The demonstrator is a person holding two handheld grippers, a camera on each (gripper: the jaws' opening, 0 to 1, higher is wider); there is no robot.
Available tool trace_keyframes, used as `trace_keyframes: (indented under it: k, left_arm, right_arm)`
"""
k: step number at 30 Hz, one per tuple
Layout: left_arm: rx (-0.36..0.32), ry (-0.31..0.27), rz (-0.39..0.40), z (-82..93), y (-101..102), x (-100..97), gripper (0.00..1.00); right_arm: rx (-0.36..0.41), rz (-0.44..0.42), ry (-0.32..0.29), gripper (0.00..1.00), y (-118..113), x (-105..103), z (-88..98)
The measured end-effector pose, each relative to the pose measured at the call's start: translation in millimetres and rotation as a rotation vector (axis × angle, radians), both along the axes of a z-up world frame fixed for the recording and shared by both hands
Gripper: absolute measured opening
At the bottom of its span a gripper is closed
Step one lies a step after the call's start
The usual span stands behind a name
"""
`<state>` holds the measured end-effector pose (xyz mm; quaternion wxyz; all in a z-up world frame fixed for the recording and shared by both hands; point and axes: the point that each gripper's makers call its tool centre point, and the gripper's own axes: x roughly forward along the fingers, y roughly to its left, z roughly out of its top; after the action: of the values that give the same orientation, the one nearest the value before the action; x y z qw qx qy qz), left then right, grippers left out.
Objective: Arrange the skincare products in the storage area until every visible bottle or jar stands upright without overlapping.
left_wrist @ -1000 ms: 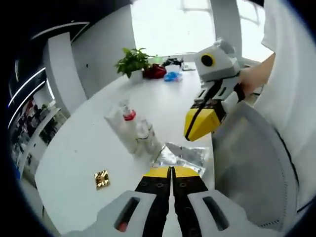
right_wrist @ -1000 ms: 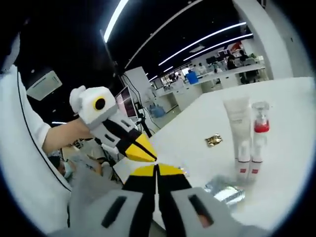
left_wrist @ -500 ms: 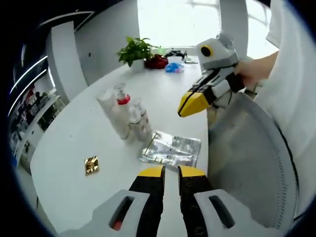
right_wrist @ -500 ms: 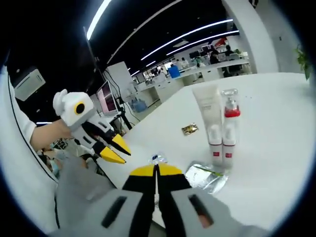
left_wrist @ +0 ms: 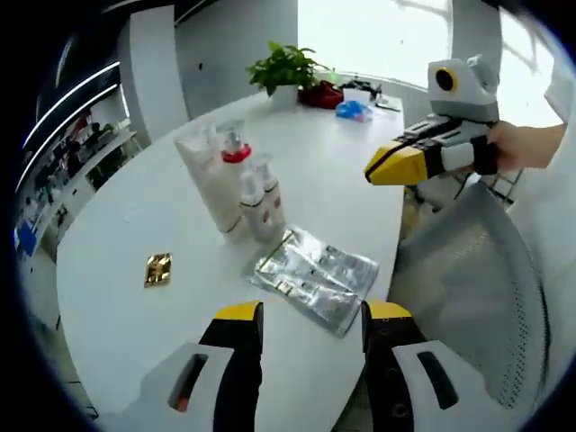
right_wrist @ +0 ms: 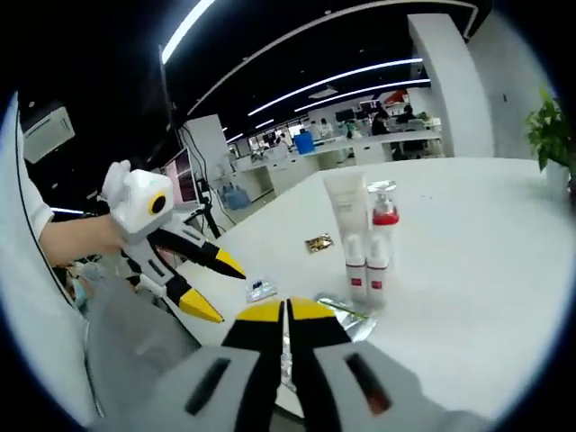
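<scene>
A: Where do the edges run, and how much room is there?

B: In the left gripper view the white table [left_wrist: 117, 243] has a curved near edge passing under the left gripper [left_wrist: 310, 326], whose yellow-tipped jaws stand wide apart with nothing between them. A grey mesh chair [left_wrist: 472, 288] sits just off that edge. Most of the tabletop is bare, both toward the far end and out to the sides of the bottles.

A: And the skincare products?

B: They stand upright in one tight cluster near the middle of the table: a white tube [left_wrist: 205, 175], a pump bottle with a red collar [left_wrist: 236, 162] and two small spray bottles [left_wrist: 263, 200] in front, touching or nearly so. In the right gripper view the same cluster [right_wrist: 366, 238] stands well beyond the jaws.

A: Anything lying flat?

B: A silver foil sachet pack [left_wrist: 315, 277] lies between the bottles and the near edge, and a small gold sachet [left_wrist: 157, 269] sits apart from it, near the table's side edge.

A: The right gripper?

B: The right gripper [right_wrist: 285, 310] has its jaws pressed together, empty; in the left gripper view it hangs above the chair, off the table edge.

A: The far end?

B: A potted plant [left_wrist: 290, 67], a red item and a blue one sit near the far edge; I cannot tell what those two are.
</scene>
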<state>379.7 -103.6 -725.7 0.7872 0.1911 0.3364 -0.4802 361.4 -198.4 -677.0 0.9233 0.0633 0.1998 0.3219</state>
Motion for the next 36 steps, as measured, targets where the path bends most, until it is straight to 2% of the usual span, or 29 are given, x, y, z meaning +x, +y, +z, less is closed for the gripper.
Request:
trace_keyframes:
  k: [7,10,19,22,25,29,33,36]
  left_arm:
    - [-0.001,0.059,0.111,-13.5,-14.3,0.6,0.50]
    - [-0.005,0.086,0.148,-20.2,-22.3,1.0,0.54]
    - [0.001,0.185,0.308,-46.2,-40.7,1.5,0.69]
    - [0.037,0.223,0.360,-58.3,-43.5,-0.7,0.71]
    - [0.043,0.245,0.408,-69.3,-49.3,1.3,0.73]
    - [0.068,0.246,0.439,-79.3,-57.7,2.5,0.81]
    - [0.117,0.253,0.515,-92.5,-58.4,4.4,0.87]
    - [0.128,0.267,0.583,-101.2,-60.1,7.2,0.91]
  right_arm:
    - [-0.020,-0.025,-0.009,0.32,-0.7,-6.3,-1.3]
    - [-0.036,-0.025,-0.008,0.39,-5.0,-10.0,-2.9]
    - [-0.039,-0.065,0.010,0.50,-35.8,-18.9,-9.0]
    - [-0.040,-0.074,0.013,0.53,-43.9,-20.0,-10.6]
    - [-0.041,-0.080,0.018,0.54,-49.9,-21.0,-12.3]
    - [-0.042,-0.082,0.019,0.57,-56.0,-21.7,-14.0]
    - [-0.052,-0.073,0.025,0.60,-60.5,-23.0,-17.3]
    - [-0.051,-0.072,0.033,0.60,-65.9,-23.8,-20.2]
